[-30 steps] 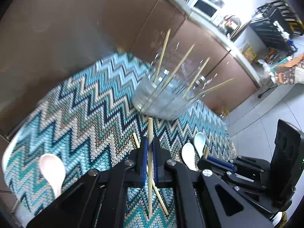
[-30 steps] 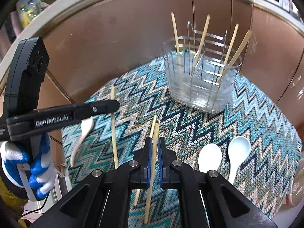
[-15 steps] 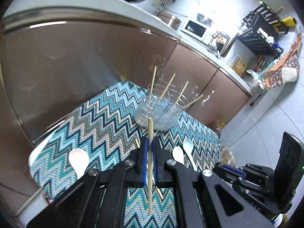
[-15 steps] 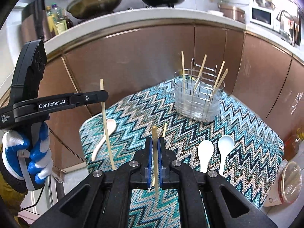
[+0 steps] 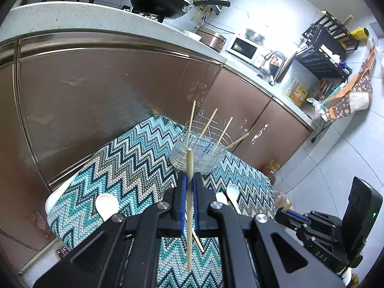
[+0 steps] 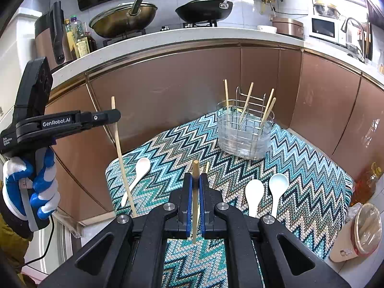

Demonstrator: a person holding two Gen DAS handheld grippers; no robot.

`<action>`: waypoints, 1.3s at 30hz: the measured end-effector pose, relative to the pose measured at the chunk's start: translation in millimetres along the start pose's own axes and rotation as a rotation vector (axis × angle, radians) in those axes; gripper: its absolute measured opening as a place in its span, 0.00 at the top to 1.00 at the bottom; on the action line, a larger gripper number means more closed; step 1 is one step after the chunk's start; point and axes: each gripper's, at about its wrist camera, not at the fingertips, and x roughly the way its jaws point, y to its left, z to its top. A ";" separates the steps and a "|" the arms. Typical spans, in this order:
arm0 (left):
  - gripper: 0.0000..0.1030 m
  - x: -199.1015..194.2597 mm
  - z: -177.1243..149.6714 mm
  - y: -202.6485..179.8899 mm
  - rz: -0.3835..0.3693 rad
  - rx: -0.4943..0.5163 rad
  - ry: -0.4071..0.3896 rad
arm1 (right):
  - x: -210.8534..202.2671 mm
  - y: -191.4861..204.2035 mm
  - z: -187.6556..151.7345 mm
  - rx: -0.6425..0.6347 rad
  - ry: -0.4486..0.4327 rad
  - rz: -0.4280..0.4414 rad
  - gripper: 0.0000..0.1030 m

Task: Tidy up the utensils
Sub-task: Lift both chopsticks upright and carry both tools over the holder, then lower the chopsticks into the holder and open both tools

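My left gripper [image 5: 189, 187] is shut on a wooden chopstick [image 5: 189, 216], held high above the zigzag mat [image 5: 134, 168]; it also shows in the right wrist view [image 6: 115, 116]. My right gripper [image 6: 196, 184] is shut on another chopstick [image 6: 195, 204]. A wire utensil holder [image 6: 244, 132] with several chopsticks stands at the mat's far end, also in the left wrist view [image 5: 200, 151]. One loose chopstick [image 5: 198, 242] lies on the mat. Three white spoons lie on it: one at the left [image 6: 139, 175], two at the right [image 6: 254, 194], [image 6: 277, 189].
Brown cabinet fronts [image 6: 168, 91] rise behind the mat, under a counter with two woks [image 6: 204, 9]. A lidded plastic cup [image 6: 360, 232] stands off the mat's right edge. A microwave [image 5: 242, 46] and a dish rack [image 5: 326, 48] sit farther along.
Both grippers have risen and pulled back from the mat with their chopsticks; the holder now looks smaller and farther away.
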 end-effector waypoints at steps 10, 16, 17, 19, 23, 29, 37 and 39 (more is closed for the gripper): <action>0.96 12.7 15.0 8.0 -0.011 -0.007 -0.013 | -0.2 -10.0 20.4 0.021 -0.063 0.024 0.95; 0.96 19.6 50.0 -4.2 -0.038 0.013 -0.075 | -5.9 -28.2 56.3 0.035 -0.159 0.033 0.95; 0.96 22.7 58.9 -8.4 -0.048 0.017 -0.090 | -6.4 -32.0 63.7 0.038 -0.180 0.034 0.95; 0.96 28.0 74.6 -16.1 -0.070 0.021 -0.120 | -6.5 -39.0 79.1 0.039 -0.223 0.033 0.95; 0.96 43.2 107.0 -38.1 -0.082 0.065 -0.228 | -3.8 -53.2 111.5 0.034 -0.320 0.005 0.95; 0.96 93.1 137.6 -60.5 -0.045 0.113 -0.345 | 21.3 -77.0 146.9 0.023 -0.381 -0.060 0.95; 0.96 190.1 138.6 -60.8 0.069 0.155 -0.337 | 92.4 -104.9 149.2 0.018 -0.324 -0.121 0.95; 0.96 211.6 133.9 -55.8 0.086 0.153 -0.324 | 107.2 -108.5 142.5 0.016 -0.299 -0.133 0.95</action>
